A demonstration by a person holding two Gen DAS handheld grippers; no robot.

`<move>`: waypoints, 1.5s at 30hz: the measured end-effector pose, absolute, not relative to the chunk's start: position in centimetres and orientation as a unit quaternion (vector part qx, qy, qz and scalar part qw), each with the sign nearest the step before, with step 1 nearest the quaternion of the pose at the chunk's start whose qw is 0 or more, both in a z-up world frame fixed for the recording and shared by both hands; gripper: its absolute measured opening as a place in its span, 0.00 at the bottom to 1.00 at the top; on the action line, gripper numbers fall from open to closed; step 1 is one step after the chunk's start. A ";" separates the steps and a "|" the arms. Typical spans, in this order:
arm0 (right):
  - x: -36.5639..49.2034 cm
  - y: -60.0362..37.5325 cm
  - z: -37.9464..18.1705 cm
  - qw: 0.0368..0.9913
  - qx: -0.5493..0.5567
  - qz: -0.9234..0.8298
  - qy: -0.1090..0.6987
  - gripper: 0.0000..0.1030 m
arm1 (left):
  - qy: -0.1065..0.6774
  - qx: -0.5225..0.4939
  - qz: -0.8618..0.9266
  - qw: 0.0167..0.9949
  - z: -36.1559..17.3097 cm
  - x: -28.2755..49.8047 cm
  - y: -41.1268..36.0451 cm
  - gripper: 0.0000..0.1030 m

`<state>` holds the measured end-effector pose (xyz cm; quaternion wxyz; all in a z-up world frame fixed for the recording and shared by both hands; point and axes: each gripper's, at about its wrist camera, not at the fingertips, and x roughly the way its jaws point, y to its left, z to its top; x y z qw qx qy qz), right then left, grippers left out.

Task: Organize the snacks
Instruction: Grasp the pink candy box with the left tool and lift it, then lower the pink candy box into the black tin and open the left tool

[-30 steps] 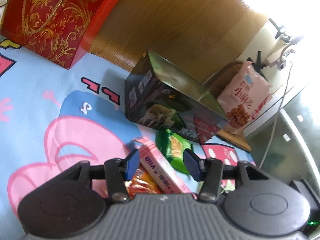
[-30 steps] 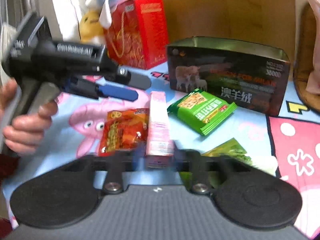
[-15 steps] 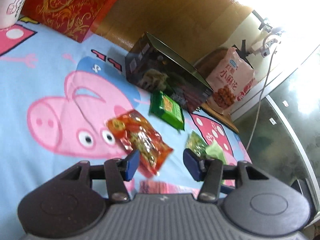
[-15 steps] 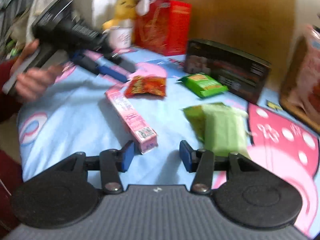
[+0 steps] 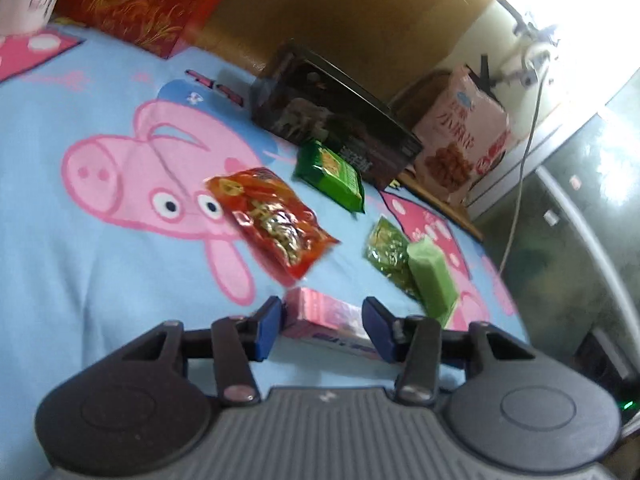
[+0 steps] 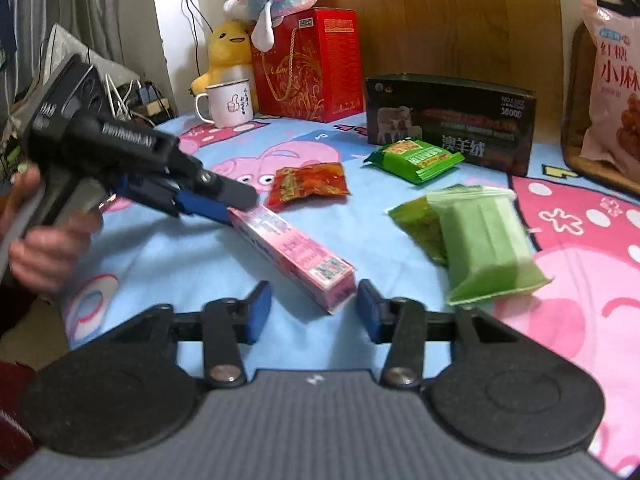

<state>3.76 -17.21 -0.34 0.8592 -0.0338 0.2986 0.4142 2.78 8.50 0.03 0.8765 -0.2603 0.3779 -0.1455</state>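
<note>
A long pink box point(image 6: 296, 248) lies flat on the blue cartoon cloth point(image 5: 100, 240). My left gripper point(image 5: 322, 306) straddles its far end point(image 5: 320, 314); the jaws are closing and a thin gap still shows beside the left pad. From the right wrist view that left gripper point(image 6: 240, 206) is held in a hand at the left. My right gripper point(image 6: 312, 292) is closing too, and the box's near end lies just ahead of its tips, untouched. A red packet point(image 5: 272, 216), a green biscuit packet point(image 5: 328, 172) and a pale green wrapped cake point(image 6: 488, 240) lie loose.
A dark open box point(image 6: 452, 120) stands at the back, with a red gift bag point(image 6: 312, 64), a mug point(image 6: 228, 102) and plush toys to its left. A pink snack bag point(image 6: 616, 80) leans at the right. A dark green packet point(image 6: 420, 224) lies under the cake.
My right gripper let go of the pink box, opened and drew back. The box now lies on the cloth. My left gripper pulled back from the dark box and came down around the pink box's end.
</note>
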 end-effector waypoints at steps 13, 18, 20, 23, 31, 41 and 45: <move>4.5 -17.5 0.3 0.874 -0.026 0.390 0.290 0.34 | 0.373 -0.227 -0.151 0.887 1.3 2.1 7.6 0.43; 6.1 -17.3 0.8 0.872 -0.011 0.389 0.296 0.34 | 0.366 -0.234 -0.154 0.887 2.5 3.7 8.2 0.43; 7.3 -17.6 1.7 0.876 -0.002 0.388 0.285 0.34 | 0.353 -0.227 -0.158 0.894 3.8 4.9 8.2 0.43; 9.9 -18.1 3.4 0.884 0.015 0.382 0.270 0.34 | 0.333 -0.212 -0.161 0.905 6.0 7.7 8.0 0.43; 19.5 -18.5 7.3 0.914 0.029 0.335 0.226 0.34 | 0.312 -0.191 -0.150 0.919 9.5 19.0 5.7 0.43; 27.6 -18.5 5.6 0.925 0.041 0.284 0.248 0.35 | 0.345 -0.203 -0.159 0.903 6.3 27.2 3.3 0.44; 27.1 -18.3 5.8 0.934 0.030 0.274 0.227 0.38 | 0.338 -0.198 -0.172 0.904 6.5 26.4 3.3 0.44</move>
